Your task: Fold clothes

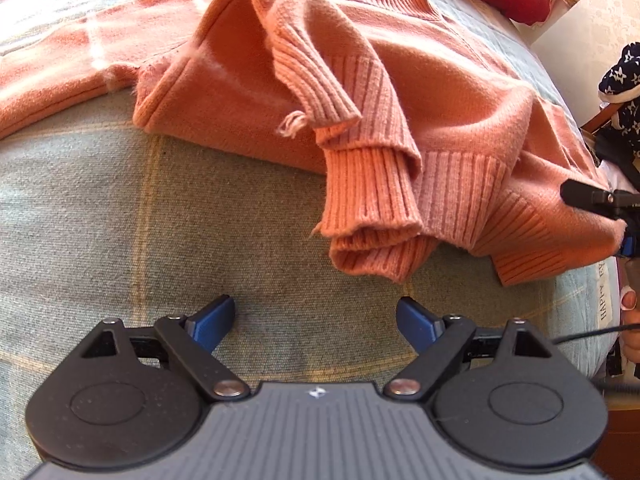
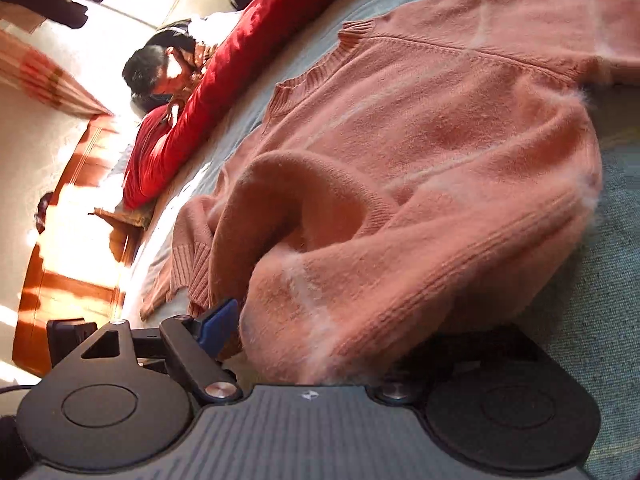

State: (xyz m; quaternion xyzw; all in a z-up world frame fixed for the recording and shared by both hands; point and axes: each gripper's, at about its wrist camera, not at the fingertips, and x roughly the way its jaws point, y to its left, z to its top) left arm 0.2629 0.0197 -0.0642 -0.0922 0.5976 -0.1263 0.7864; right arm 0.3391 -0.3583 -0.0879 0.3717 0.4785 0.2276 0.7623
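Note:
An orange-pink knit sweater (image 1: 400, 92) lies rumpled on the pale checked bed cover (image 1: 160, 220). One ribbed cuff (image 1: 372, 208) is folded across its body toward me. My left gripper (image 1: 316, 320) hovers open over bare cover just short of that cuff, with nothing between its blue fingers (image 1: 216, 320). In the right wrist view a thick fold of the sweater (image 2: 420, 184) fills my right gripper (image 2: 316, 320). The jaws stand wide; the left blue finger (image 2: 218, 326) is beside the fabric and the other finger is hidden under it. The right gripper (image 1: 592, 200) also shows at the sweater's hem corner.
Red bedding (image 2: 224, 92) runs along the far side of the bed, with a person's dark-haired head (image 2: 160, 68) beside it. A wooden bed frame (image 2: 68, 272) lies to the left. A hand (image 1: 630, 304) and dark star-patterned cloth (image 1: 620, 80) sit at the bed's right edge.

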